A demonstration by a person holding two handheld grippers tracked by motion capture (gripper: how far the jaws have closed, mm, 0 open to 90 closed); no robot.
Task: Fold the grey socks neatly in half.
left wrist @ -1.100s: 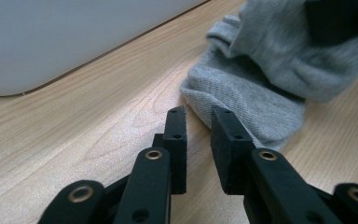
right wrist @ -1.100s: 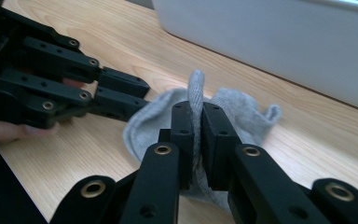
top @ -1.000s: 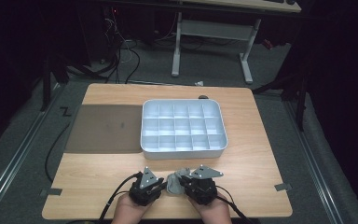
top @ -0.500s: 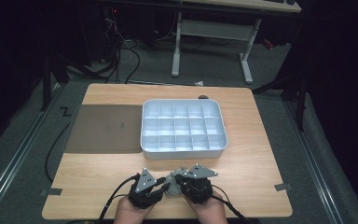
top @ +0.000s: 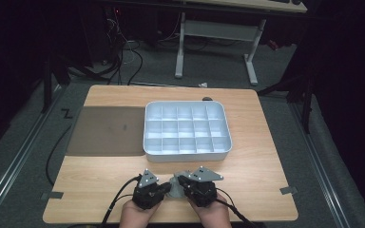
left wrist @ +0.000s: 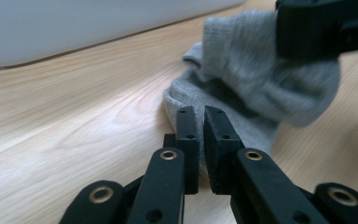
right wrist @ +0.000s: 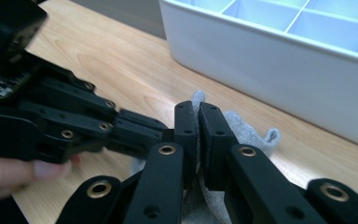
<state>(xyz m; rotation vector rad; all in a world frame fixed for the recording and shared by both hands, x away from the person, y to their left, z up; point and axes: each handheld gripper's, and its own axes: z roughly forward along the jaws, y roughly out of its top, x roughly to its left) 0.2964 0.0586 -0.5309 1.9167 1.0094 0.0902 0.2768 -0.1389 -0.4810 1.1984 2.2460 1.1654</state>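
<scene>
High view: a person at a wooden desk (top: 266, 161) works a small grey sock (top: 175, 189) between two hand-held tools, close to the near edge and just in front of a white compartment tray (top: 188, 153). A dark mat (top: 107, 130) lies to the tray's left.

The left claw (left wrist: 204, 122) has just been closing, and its jaws now stand almost together over an edge of the knit fabric; the left gripper view suggests a thin fold is caught between them, though the pinch itself is partly hidden. The right claw (right wrist: 198, 119) is likewise drawn nearly shut with grey cloth bunched under and between its jaws, so it appears to be clamped on the sock.

The work in hand looks like folding or bundling the sock before it goes to a tray compartment. To do it well, each claw should hold only a small bite of cloth near opposite ends, keeping the fabric low against the desk so it does not slip free. Any pull should be gentle and even, since the knit stretches and a thin fold could slide out of one claw. The two tools sit very close, so their bodies risk knocking together.
</scene>
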